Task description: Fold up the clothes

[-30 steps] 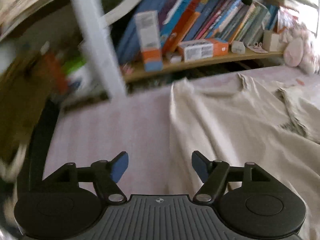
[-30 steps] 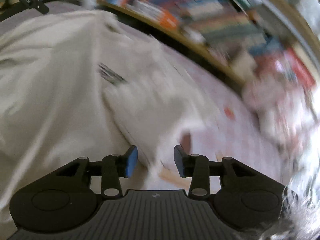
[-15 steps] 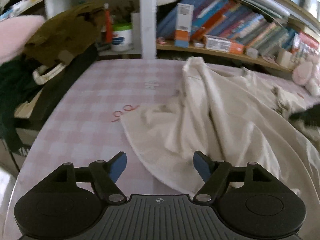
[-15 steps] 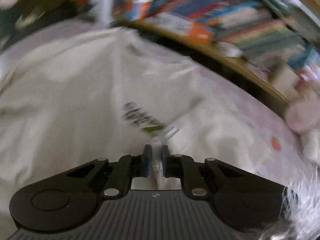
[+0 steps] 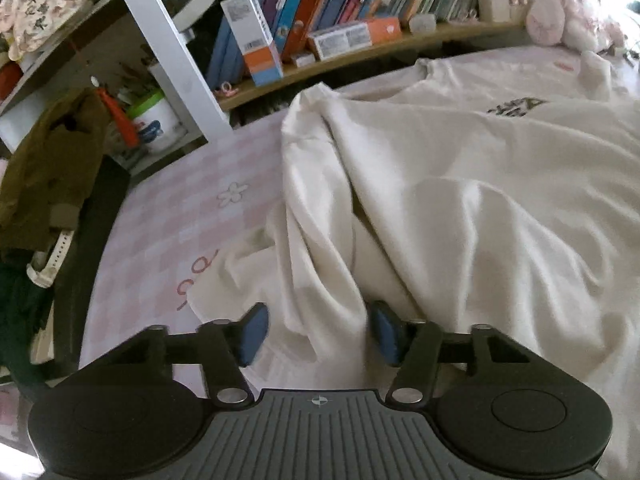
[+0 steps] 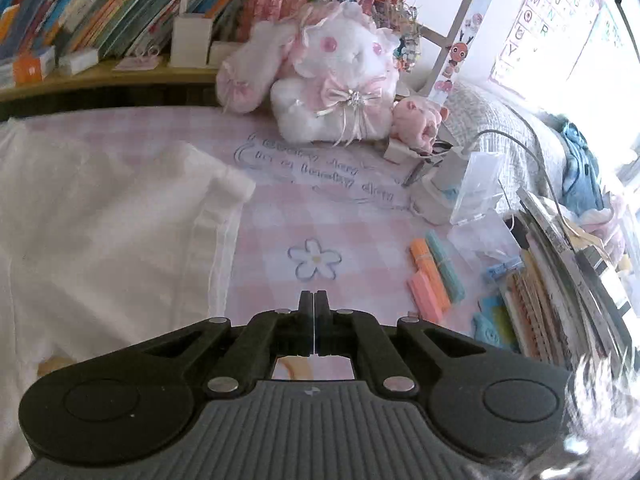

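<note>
Honestly, the cream shirt [image 5: 460, 184] was lying rumpled across the pink checked bedspread [image 5: 180, 216], taking up most of the middle and right of the left camera's view, with its dark printed logo [image 5: 516, 108] up at the far end near the bookshelf [image 5: 360, 52]. My left gripper [image 5: 316, 334] was down over the near edge of it, jaws closing, with a bunched ridge of cloth between the blue pads [image 5: 252, 334]. As far as I could tell they hadn't actually bitten on it yet.

The right gripper [image 6: 315, 300] was pressed fully together with nothing in it, pointing at bare bedspread just right of the shirt's sleeve [image 6: 216, 200], with the flower print [image 6: 315, 258] right ahead and a white plush bunny [image 6: 332, 80] at the far side.

Handling guess: thin, soft, floppy cotton, very light, no stiffness at all. It would drape and drag rather than slide as a sheet, so one pinch would just lift a peak. I figured the hem corners or the sleeve cuff were the places to take hold, since the doubled seam gives the pads something thicker. A grab in the loose middle would probably only make more wrinkles.
</note>
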Demonstrator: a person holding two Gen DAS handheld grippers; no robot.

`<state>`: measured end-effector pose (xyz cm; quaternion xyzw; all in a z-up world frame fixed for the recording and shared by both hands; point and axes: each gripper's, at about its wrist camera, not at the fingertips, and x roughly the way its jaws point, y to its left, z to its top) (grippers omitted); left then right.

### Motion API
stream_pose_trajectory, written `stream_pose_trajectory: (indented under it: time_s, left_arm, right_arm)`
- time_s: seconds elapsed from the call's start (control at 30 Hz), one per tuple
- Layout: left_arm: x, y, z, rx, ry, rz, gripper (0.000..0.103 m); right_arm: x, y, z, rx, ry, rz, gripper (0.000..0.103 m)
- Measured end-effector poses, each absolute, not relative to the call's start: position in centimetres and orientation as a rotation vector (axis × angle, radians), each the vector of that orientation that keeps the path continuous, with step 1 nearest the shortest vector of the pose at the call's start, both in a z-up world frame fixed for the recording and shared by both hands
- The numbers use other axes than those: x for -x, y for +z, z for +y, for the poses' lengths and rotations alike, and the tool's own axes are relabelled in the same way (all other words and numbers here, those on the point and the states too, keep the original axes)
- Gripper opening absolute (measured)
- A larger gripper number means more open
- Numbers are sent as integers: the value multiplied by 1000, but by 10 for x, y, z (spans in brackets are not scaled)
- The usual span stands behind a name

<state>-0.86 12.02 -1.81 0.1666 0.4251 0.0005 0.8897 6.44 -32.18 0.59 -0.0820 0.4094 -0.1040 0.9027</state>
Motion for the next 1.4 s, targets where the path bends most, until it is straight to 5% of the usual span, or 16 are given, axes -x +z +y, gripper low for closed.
stream_pose_trajectory:
  time_s: [0.1,0.33,0.43,0.57,0.7,0.77,1.03,1.17,1.4]
  left_arm:
    - [-6,-15,135,-277,12,903,5]
    - [-61,74,244,145,221,743,3]
    - [-88,94,295,385,445,706,12]
    - [-106,85,299,282,538,773,24]
    - [-79,73,262,124,416,765,52]
    - [-52,63,233,48,336,781,57]
    - [61,25,135,-152,274,857,66]
    - [101,23,113,-86,336,820,81]
    - [139,27,92,-22,467,781,81]
  right_arm:
    - [-53,8,-303,163,-121,824,1]
    - [-46,7,-256,224,45,827,2]
    - [-47,5,-247,228,71,839,2]
    - [-44,3,-241,220,108,850,4]
    - [-35,5,-244,182,166,873,20]
    - [-29,6,-247,134,199,899,24]
    - [5,9,-239,-41,420,1000,42]
    - [16,10,-228,-26,514,1026,46]
    - [26,6,-218,3,653,1032,46]
